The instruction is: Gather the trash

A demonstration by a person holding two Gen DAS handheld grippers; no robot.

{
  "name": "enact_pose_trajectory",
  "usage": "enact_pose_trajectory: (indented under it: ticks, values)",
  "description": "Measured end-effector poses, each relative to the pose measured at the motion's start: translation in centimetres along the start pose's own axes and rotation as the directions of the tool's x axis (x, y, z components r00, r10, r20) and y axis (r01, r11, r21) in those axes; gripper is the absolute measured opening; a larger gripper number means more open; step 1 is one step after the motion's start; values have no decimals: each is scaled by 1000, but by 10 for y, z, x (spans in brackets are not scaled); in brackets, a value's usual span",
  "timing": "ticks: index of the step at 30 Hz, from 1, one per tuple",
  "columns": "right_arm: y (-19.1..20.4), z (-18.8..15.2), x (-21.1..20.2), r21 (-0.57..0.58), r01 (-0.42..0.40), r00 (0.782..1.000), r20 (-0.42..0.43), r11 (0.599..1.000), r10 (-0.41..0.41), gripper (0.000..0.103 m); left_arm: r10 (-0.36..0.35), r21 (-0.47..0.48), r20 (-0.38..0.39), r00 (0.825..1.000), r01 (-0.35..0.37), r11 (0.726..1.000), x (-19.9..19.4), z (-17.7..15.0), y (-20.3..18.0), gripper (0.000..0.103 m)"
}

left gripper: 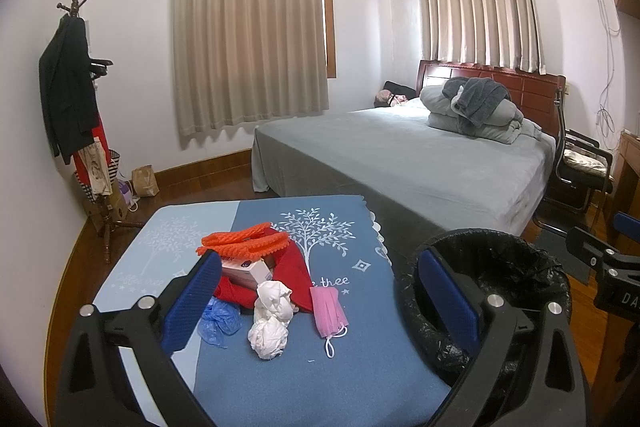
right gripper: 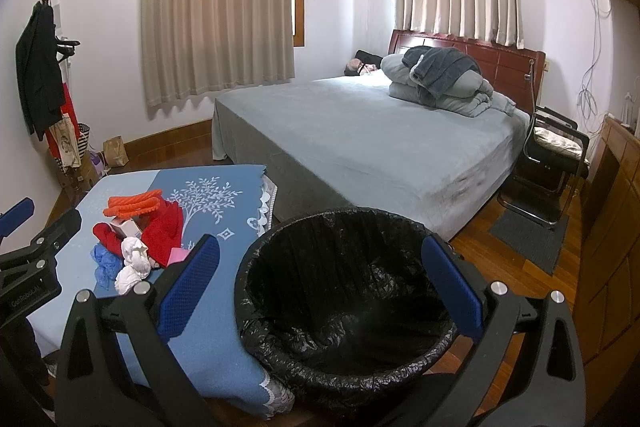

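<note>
Trash lies on a blue-clothed table [left gripper: 280, 379]: crumpled white tissues [left gripper: 270, 319], a pink face mask [left gripper: 328, 311], a blue glove [left gripper: 220, 321], orange netting [left gripper: 244, 243], a small pink-white box [left gripper: 244, 271] and a red cloth [left gripper: 294, 275]. A bin with a black liner [right gripper: 344, 291] stands right of the table. My left gripper [left gripper: 320, 305] is open above the table's near edge, the tissues and mask between its fingers. My right gripper [right gripper: 320, 291] is open and empty above the bin's mouth. The pile also shows in the right wrist view [right gripper: 134, 255].
A bed with a grey cover [left gripper: 404, 159] stands behind the table and bin. A coat rack [left gripper: 74, 99] with bags stands at the left wall. A black chair [right gripper: 554, 163] and wooden cabinet [right gripper: 612, 211] are at the right. The floor is wood.
</note>
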State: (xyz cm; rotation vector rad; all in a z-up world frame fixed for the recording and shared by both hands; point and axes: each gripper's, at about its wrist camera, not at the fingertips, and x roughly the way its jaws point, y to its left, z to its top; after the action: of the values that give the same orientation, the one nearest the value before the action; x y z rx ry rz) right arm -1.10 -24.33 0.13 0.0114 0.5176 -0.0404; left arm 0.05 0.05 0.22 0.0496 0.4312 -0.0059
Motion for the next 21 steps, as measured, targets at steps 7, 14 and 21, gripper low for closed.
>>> enact_pose_trajectory:
  ticks: [7, 14, 21]
  values:
    - [0, 0, 0, 1, -1, 1000, -1, 1000, 1, 98, 0, -1, 0, 1000, 0, 1000, 0, 0, 0, 97]
    - [1, 0, 1, 1, -1, 1000, -1, 1000, 1, 98, -1, -1, -1, 1000, 1, 1000, 0, 0, 0, 97]
    - [1, 0, 1, 1, -2, 1000, -3, 1000, 2, 98, -1, -1, 0, 1000, 1, 1000, 0, 0, 0, 97]
